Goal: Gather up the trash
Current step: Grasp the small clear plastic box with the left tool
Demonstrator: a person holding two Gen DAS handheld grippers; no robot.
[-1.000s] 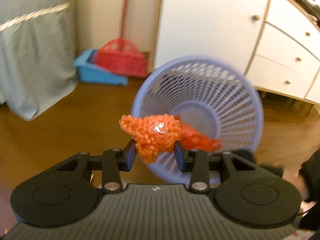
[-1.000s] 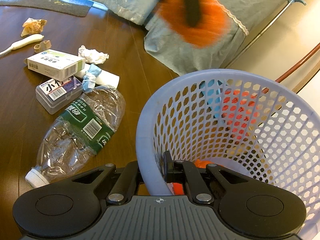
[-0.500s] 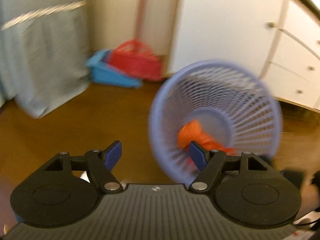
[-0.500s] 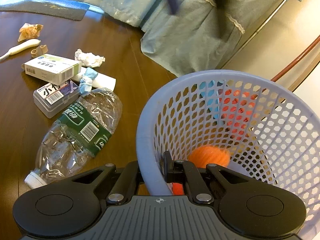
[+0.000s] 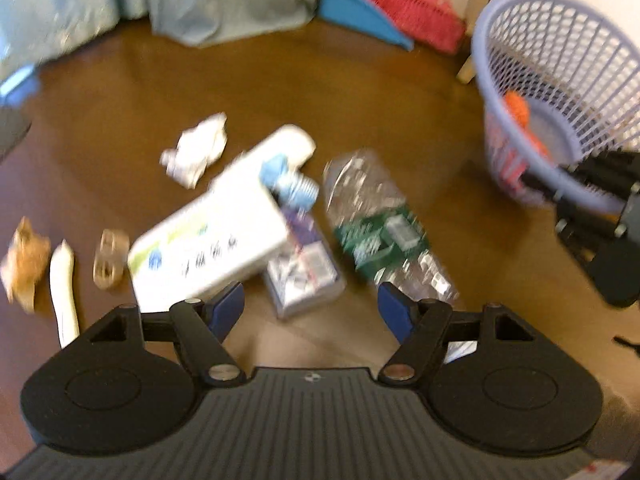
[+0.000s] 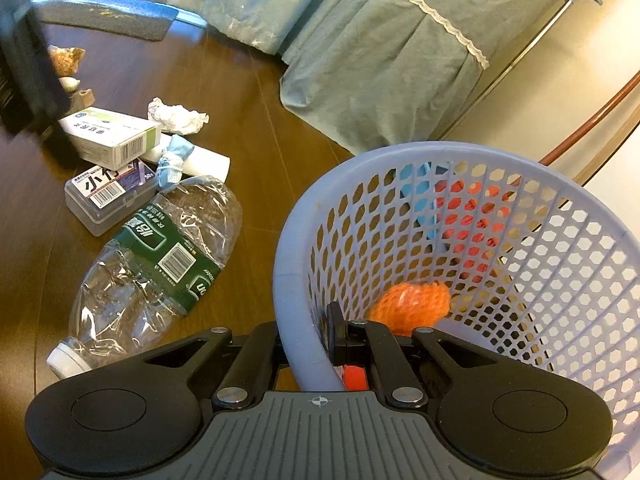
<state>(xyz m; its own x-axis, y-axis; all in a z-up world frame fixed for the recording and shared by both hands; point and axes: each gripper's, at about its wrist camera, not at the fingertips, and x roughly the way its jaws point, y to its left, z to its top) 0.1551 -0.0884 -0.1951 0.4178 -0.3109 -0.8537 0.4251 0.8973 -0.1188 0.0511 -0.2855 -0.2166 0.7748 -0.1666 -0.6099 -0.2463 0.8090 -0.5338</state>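
Left gripper [image 5: 311,307]: black ribbed housing, two round side discs, silver pivot screws, black linkage arms, blue finger pads [image 5: 229,305].

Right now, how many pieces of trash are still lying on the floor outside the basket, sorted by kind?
Plastic bottle: 1
Boxes, a white carton and a clear case: 2
Crumpled wads, white and tan: 2
White tubes: 2
Blue scrap: 1
Small brown piece: 1
Total: 9

The left tool [image 5: 310,306] has released the orange net ball [image 6: 410,306] into the basket [image 6: 304,240]; it now faces the floor litter.
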